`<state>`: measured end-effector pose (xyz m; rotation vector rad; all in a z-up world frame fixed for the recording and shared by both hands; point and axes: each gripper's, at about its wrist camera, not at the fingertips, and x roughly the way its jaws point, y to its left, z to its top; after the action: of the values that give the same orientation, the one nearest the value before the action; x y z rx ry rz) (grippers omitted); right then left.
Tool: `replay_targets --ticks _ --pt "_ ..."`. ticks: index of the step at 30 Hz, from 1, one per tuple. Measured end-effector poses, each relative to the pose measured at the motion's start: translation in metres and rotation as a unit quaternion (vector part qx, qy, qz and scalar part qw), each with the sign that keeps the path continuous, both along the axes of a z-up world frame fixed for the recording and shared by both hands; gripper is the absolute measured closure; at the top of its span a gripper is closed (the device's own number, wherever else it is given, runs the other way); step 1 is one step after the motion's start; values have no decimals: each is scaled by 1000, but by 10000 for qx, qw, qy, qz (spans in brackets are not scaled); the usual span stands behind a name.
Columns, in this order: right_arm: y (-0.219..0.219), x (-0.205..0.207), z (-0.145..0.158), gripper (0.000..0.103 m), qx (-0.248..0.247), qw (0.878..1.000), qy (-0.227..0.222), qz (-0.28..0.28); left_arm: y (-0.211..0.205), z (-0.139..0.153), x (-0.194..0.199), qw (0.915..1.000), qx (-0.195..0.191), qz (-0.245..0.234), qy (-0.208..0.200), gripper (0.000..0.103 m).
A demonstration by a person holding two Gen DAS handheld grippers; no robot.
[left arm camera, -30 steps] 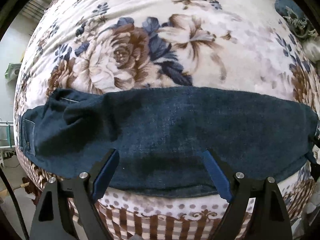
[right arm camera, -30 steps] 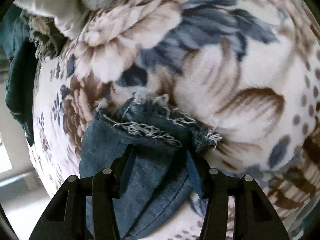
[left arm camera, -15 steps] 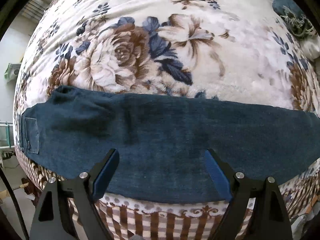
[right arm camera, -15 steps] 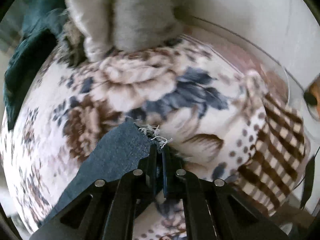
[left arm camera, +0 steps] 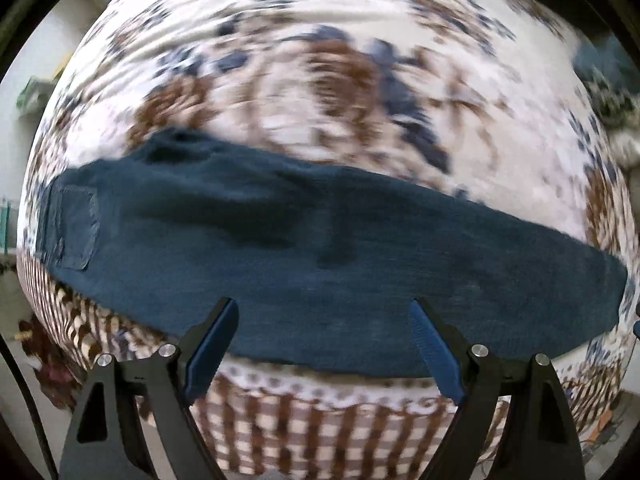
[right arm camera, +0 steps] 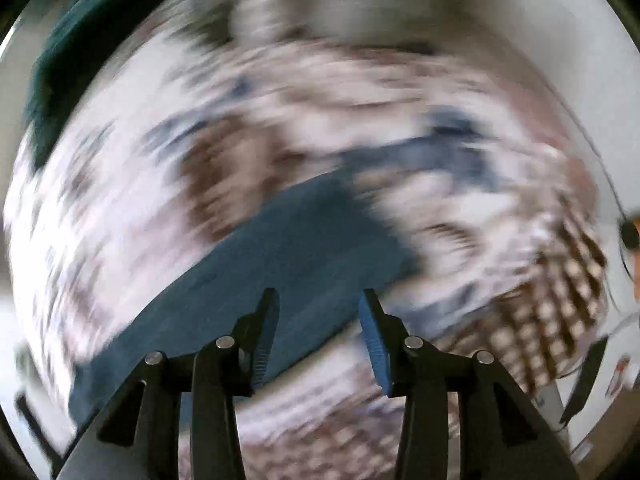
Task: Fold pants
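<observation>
both tongs point(left arm camera: 324, 320) point(right arm camera: 318, 312) apart, gripping nothing; pants point(left arm camera: 320, 248) flat just ahead.

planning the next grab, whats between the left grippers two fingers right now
In the left wrist view, the left gripper is open, and only the near edge of the dark denim pants lies in the gap, flat on the floral blanket.

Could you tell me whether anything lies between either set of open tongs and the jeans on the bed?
Nothing visible does. The left tongs and right tongs both hang open directly over the jeans, which lie flat on the floral blanket.
</observation>
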<state>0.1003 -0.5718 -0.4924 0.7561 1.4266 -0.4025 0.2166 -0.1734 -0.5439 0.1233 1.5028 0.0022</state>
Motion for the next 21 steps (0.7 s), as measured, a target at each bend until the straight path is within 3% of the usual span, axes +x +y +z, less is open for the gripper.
replay_targets --ticks 3,8,14,21 --pt "83 51 2 59 682 9930 -112 955 49 3 10 9994 -17 355 -27 17" --pt "245 140 -13 59 1400 9637 -298 2254 147 -1 35 9959 155 892 -87 17" --pt "374 217 -56 59 1163 9359 148 3321 237 -21 65 9926 486 1103 -143 17" --pt "423 243 -100 59 599 9061 797 4111 276 -55 97 9950 461 880 -43 16"
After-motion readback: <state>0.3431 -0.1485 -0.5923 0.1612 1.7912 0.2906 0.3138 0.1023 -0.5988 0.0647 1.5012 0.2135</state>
